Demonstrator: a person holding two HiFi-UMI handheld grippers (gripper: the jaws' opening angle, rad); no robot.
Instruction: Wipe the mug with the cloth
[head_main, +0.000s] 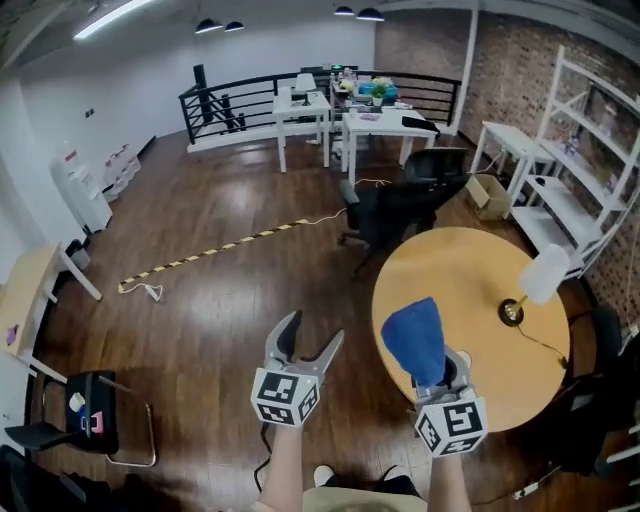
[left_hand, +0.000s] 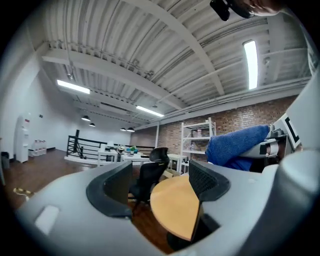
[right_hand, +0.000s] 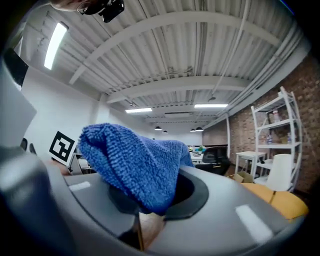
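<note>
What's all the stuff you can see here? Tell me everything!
round table: one, light wood, right of centre
cloth: one, blue, in the right gripper's jaws
white thing: one, on the table's far side by a brass base; mug or lamp, cannot tell
office chair: one, black, behind the table
desks: several, white, far end
shelving: one, white, right side
tape: one strip, yellow-black, on the dark floor
left gripper: one, grey, open, empty
right gripper: one, grey, shut on the cloth

The left gripper (head_main: 312, 338) and right gripper (head_main: 443, 372) are pale grey moulded plastic, with black pads (left_hand: 205, 182) lining the jaws. Behind the jaws each bears a white cube (head_main: 284, 397) with black square markers.
</note>
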